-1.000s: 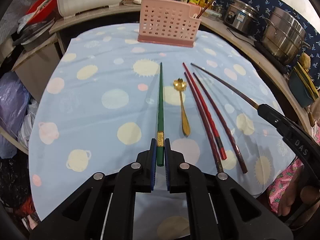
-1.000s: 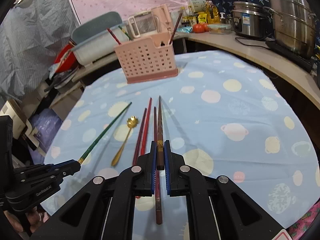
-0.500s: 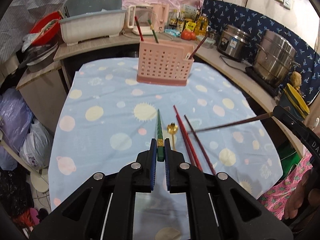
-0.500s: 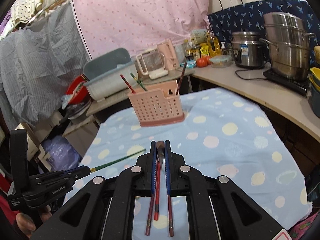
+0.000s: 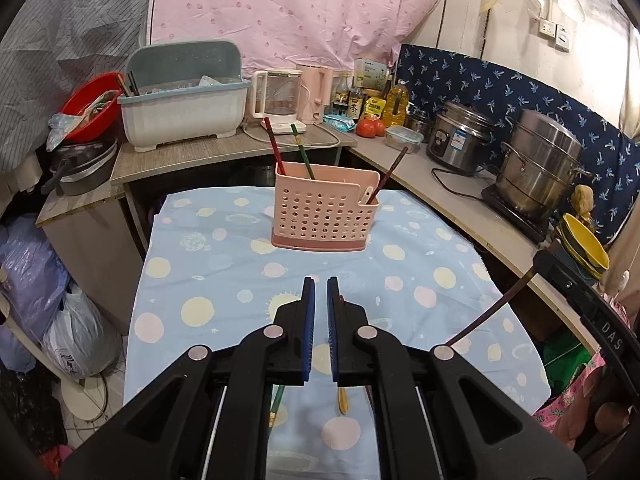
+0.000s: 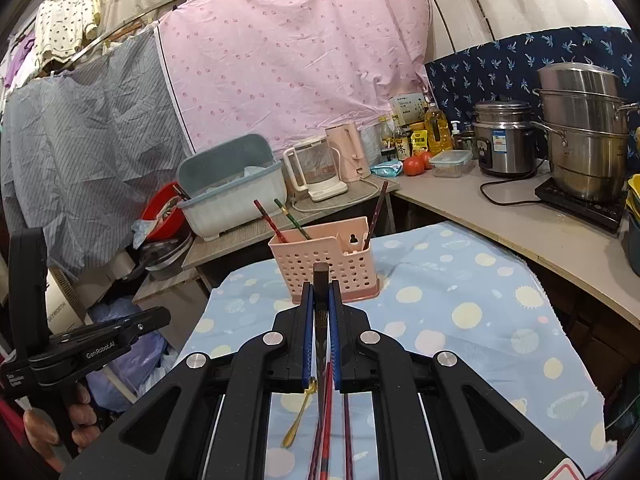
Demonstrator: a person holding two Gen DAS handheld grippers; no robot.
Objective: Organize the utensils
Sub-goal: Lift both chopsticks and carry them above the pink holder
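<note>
The right gripper [image 6: 319,286] is clamped on the thick end of a dark brown chopstick [image 6: 321,274], which is held in the air above the near edge of the table [image 5: 420,300], in line with the pink holder [image 6: 352,264] standing at the far edge. The left gripper [image 5: 321,282] is seen with its jaws close together and nothing visible between the pads. A green chopstick [image 5: 276,400] shows beneath it and is judged to lie on the cloth, though this cannot be settled. A gold spoon [image 6: 298,416] and red chopsticks [image 6: 326,412] are left near the near edge. The chopsticks are judged light, stiff and slippery, so they are likely to pivot in a grip. They are best taken near the thick end and lowered tip-first into the holder.
</note>
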